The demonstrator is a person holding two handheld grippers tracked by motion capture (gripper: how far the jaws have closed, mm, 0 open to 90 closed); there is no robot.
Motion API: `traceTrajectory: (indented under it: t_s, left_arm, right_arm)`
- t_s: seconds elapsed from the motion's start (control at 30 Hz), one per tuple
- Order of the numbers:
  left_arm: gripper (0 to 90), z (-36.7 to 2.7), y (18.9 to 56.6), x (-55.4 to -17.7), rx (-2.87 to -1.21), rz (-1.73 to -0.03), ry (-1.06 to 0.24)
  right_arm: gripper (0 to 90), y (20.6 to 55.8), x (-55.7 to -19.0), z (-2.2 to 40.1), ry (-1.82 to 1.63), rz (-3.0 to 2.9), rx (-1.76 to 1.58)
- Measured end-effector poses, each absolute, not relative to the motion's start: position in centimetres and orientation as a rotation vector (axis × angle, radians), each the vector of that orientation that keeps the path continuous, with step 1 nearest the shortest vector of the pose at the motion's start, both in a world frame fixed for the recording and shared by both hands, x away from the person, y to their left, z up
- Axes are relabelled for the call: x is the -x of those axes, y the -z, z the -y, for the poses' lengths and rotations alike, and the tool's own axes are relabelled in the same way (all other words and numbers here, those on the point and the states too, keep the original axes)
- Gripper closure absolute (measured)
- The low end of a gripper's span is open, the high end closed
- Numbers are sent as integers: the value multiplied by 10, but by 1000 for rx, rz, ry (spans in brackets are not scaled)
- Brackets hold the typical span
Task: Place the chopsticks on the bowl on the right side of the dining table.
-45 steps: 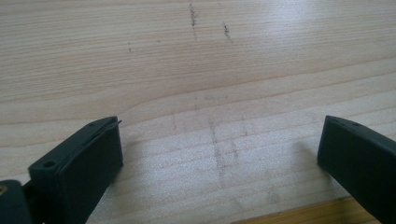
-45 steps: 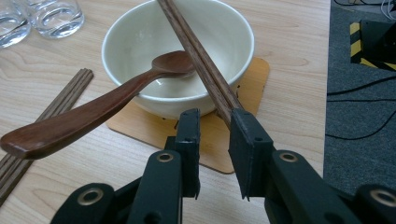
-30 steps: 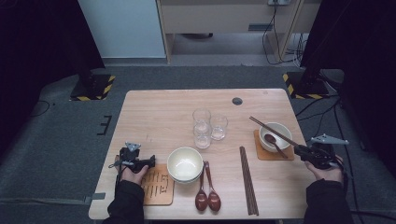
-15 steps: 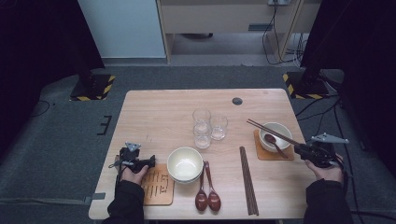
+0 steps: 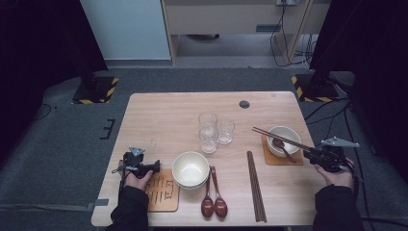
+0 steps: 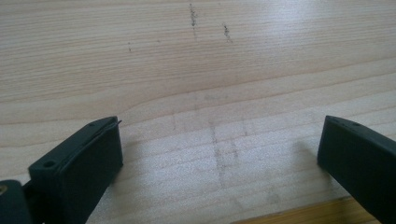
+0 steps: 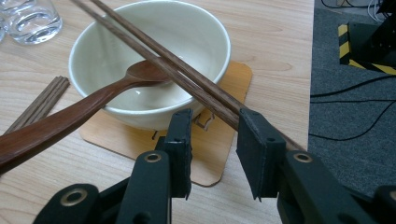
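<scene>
On the left side of the table (image 5: 159, 110), my left gripper (image 5: 144, 168) rests with its jaws spread wide over bare wood, nothing between them, just beside the wooden coaster (image 5: 162, 195) and the stacked bowls (image 5: 191, 169). Further right lie two spoons (image 5: 214, 204), three glasses (image 5: 211, 130) and a spare pair of chopsticks (image 5: 256, 185). At the right edge, my right gripper (image 7: 215, 154) has just been letting its jaws out; they now stand partly apart, and the chopsticks (image 7: 159, 56) lie propped across the rim of the bowl (image 7: 149, 60) with their near ends running down by my right-hand jaw. Whether that jaw still brushes the wood is hard to tell. Compared with a second ago, the sticks lie lower across the bowl, over its spoon (image 7: 70, 116). I judge them placed, so backing away cleanly comes next.
</scene>
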State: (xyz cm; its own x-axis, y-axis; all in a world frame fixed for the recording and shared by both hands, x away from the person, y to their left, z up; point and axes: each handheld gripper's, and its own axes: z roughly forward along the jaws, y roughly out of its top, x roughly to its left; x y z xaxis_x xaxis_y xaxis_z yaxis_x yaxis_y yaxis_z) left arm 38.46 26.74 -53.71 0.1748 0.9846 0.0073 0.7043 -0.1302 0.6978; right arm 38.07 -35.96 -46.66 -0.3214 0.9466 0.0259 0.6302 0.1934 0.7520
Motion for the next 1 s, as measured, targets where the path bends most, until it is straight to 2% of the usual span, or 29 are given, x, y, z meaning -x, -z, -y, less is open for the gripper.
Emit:
traceTrajectory:
  t_s: [1.0]
  left_arm:
    - [0, -267, 537, -385, -1900, -1587, -653]
  right_arm:
    - [626, 468, -391, 360, -940, -1986, -1468]
